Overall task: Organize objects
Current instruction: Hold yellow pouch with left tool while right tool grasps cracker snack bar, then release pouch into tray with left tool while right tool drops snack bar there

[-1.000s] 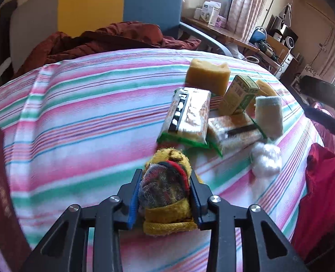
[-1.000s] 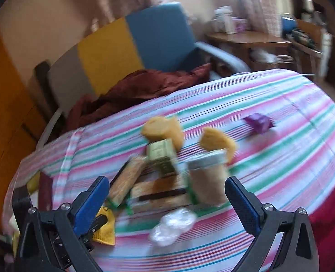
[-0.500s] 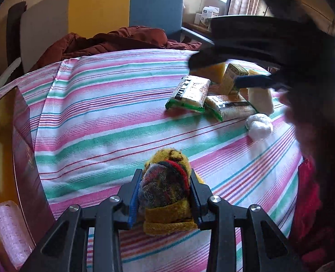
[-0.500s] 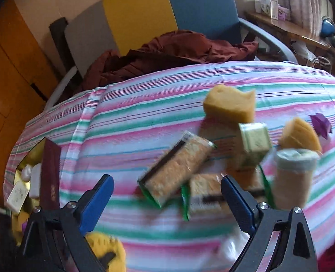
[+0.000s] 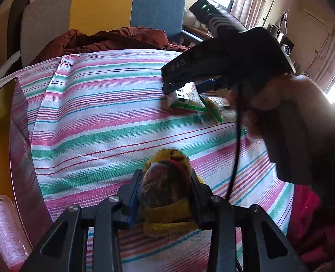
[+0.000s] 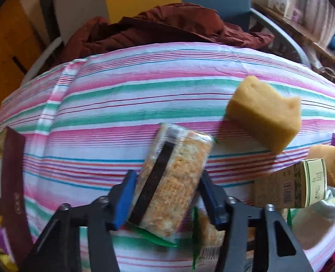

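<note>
Right gripper [image 6: 167,195] is closing around the clear-wrapped cracker packet [image 6: 172,179], possibly crushing it; left gripper [image 5: 165,195] is clamping a yellow knitted toy [image 5: 167,188].

The left tool [image 5: 165,195] points steeply down over the striped surface [image 5: 95,122], its two fingers clamped on a yellow and dark knitted bundle [image 5: 165,188] that bulges up between them. The right tool [image 6: 167,195] also tilts steeply down, and its jaws are closing around a clear snack packet [image 6: 169,181] that lies on the surface; the blue pads [image 6: 124,199] stand at the packet's two long sides. In the left wrist view, a hand [image 5: 280,97] grips the right tool's dark handle, to the right of the bundle and higher.
</note>
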